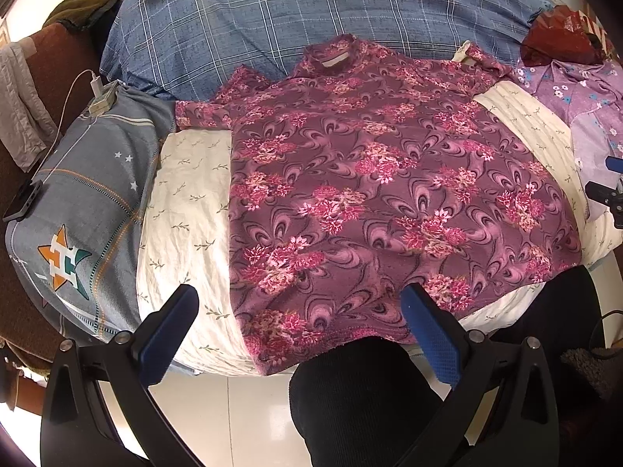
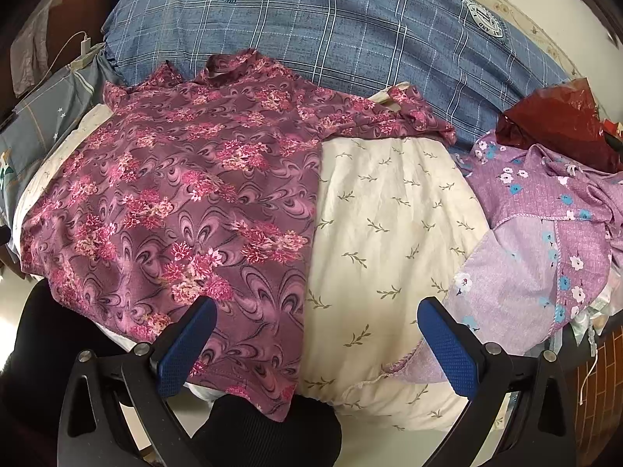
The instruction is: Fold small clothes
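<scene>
A maroon shirt with pink flowers (image 1: 373, 179) (image 2: 183, 202) lies spread flat on the cream bed sheet (image 1: 187, 202) (image 2: 393, 233), collar toward the far side and hem at the near bed edge. My left gripper (image 1: 300, 303) hovers open over the hem's left corner, nothing between its blue pads (image 1: 428, 334). My right gripper (image 2: 317, 319) is open too, above the shirt's right hem edge and the bare sheet. Its tip (image 1: 607, 194) shows at the right edge of the left wrist view.
A lilac flowered garment (image 2: 545, 233) (image 1: 584, 105) lies crumpled at the right, a red plastic bag (image 2: 560, 120) behind it. A blue checked quilt (image 1: 311, 31) fills the far side. A grey pillow (image 1: 89, 194) with a phone (image 1: 21, 198) and charger (image 1: 101, 95) sits left. A person's dark-clad legs (image 1: 358, 401) stand at the bed edge.
</scene>
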Available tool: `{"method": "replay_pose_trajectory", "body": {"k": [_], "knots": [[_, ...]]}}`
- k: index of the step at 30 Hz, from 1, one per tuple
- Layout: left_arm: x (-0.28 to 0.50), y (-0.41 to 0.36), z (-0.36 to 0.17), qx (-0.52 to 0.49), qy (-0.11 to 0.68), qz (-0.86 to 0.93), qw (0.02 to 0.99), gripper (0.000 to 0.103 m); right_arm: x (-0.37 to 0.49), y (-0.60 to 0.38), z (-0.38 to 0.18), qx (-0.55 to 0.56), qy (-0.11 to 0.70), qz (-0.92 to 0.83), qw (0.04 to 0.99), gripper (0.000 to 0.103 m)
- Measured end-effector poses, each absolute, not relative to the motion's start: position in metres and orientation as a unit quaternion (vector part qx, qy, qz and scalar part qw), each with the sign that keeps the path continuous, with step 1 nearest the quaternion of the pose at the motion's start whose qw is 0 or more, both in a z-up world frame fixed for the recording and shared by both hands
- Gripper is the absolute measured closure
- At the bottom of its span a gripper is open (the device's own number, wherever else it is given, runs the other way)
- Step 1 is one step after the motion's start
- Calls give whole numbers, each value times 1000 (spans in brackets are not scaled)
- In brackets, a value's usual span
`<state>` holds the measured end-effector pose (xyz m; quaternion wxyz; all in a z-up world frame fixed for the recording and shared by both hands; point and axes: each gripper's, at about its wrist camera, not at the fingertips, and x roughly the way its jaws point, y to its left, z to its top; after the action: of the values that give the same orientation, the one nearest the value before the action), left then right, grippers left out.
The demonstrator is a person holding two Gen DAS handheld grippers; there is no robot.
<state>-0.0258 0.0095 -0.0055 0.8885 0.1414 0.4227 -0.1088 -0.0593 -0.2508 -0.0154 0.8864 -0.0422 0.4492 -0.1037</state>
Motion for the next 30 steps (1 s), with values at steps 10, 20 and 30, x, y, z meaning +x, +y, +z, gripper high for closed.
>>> {"method": "replay_pose_trajectory", "body": {"k": [10,20,30], "knots": [[-24,8,-5,143,424,-110,888,0,-56,-254,-15,-40,449,-107,886,0],[2,11,9,129,419,-113,892,0,-46,-264,-14,-20,449,-104,887,0],[107,58,0,54,474,-39,878,0,8,-298,-20,59,448,-79,889,1]]}}
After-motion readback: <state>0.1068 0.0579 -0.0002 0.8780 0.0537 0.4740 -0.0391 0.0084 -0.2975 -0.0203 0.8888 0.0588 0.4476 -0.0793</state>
